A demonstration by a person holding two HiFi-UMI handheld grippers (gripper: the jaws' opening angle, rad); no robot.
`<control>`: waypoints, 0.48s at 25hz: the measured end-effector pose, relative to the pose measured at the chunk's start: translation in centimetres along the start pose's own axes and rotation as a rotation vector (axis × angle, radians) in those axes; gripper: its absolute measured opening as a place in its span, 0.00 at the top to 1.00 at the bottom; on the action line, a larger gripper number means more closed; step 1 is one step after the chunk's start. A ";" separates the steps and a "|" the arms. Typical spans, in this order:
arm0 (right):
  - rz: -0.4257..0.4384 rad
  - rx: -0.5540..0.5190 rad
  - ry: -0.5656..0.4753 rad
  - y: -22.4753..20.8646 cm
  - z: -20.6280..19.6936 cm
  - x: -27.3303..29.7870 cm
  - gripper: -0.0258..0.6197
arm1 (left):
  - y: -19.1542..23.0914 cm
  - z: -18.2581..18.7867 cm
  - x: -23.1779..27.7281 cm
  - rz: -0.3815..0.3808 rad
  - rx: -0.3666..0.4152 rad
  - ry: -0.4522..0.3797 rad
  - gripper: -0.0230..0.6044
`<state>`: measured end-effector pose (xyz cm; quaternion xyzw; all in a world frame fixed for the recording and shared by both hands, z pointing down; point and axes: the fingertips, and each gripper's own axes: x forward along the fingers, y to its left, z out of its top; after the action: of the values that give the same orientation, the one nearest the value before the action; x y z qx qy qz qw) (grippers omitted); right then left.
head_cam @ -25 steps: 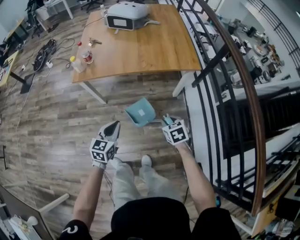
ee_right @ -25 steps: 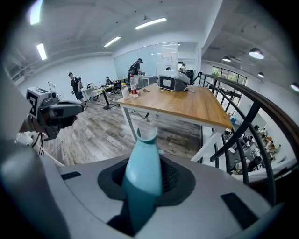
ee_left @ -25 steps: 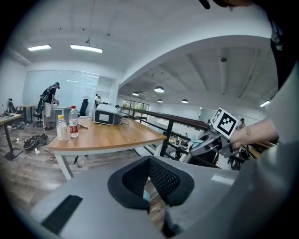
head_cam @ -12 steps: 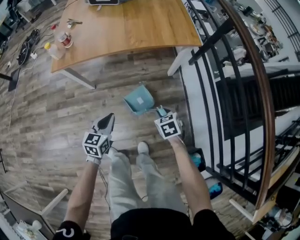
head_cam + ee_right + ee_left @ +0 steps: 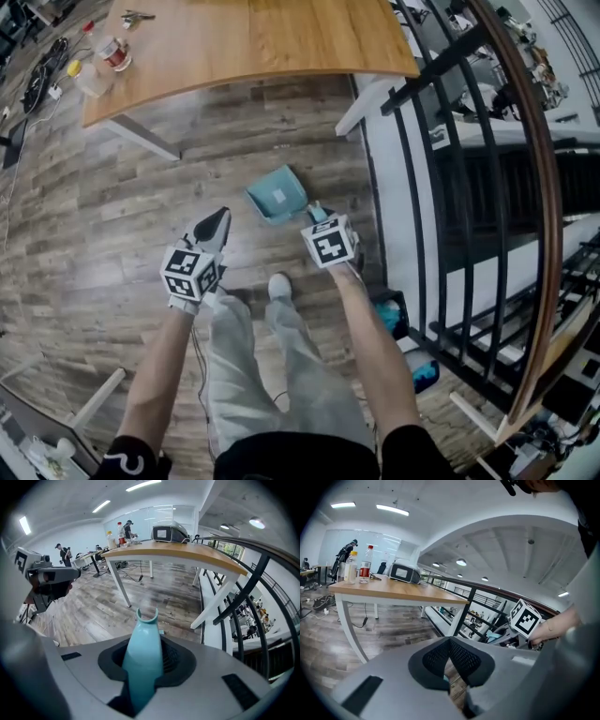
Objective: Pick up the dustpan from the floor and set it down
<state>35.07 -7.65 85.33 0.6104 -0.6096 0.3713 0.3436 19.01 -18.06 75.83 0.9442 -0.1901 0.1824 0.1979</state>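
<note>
Dustpan (image 5: 265, 202) handle clamped in right tongs (image 5: 315, 212), white label (image 5: 278, 196) inside pan; left tongs (image 5: 221, 216) clenched, empty.

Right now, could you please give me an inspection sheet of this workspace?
Surface: wood-plank floor.
Job's things: teal dustpan, its handle in the right gripper; floor contact unclear.
Clutter: bottles on the wooden table.
Grippers: right gripper's fingers shut on the dustpan handle; left gripper shut, nothing between its fingers.
Cables: black cables on the floor beside the table.
Surroundings: dark railing on the right.
</note>
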 end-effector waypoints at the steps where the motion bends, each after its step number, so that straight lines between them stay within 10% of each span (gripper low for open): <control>1: -0.003 -0.002 0.006 0.0 -0.1 0.5 0.83 | 0.3 -0.3 0.2 0.000 -0.010 0.001 0.97; 12: -0.064 -0.040 0.065 0.1 -0.8 4.4 0.83 | 3.7 -2.9 0.4 0.013 -0.055 0.020 0.97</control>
<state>34.82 -9.09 89.53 0.6102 -0.5854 0.3675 0.3871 17.01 -20.02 79.55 0.9352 -0.1991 0.1878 0.2246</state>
